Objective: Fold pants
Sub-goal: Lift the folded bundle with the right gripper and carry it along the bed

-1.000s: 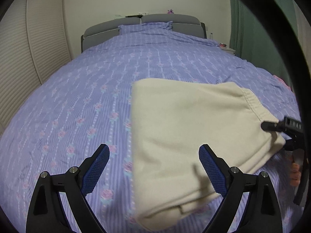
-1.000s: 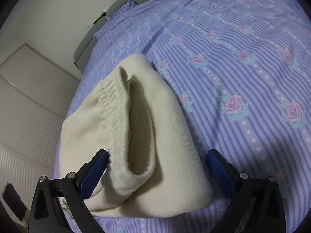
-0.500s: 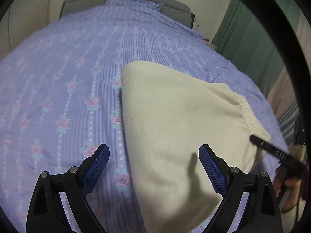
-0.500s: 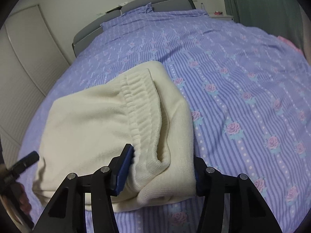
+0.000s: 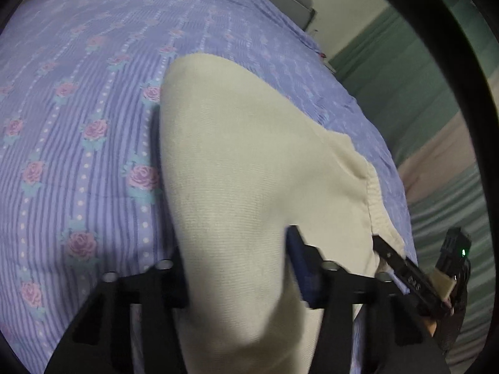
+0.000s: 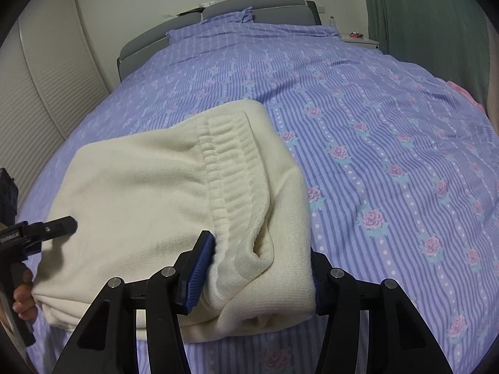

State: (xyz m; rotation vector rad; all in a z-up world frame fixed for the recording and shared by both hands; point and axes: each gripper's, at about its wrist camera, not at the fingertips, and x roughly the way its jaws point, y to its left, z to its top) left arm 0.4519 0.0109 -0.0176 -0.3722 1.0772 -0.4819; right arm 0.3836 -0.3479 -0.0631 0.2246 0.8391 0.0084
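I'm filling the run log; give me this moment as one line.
task: fold pants | pants: folded, on bed | left gripper: just closed on near edge | right gripper: clamps waistband end

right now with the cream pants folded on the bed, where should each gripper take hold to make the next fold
Take the pants at the two near corners, coming in from the near edge of the bed. The right gripper pinches the ribbed waistband corner, where layers bunch thick; the left gripper, whose jaws have just been closing, clamps the opposite near corner. Those ends probably lift evenly for folding away.
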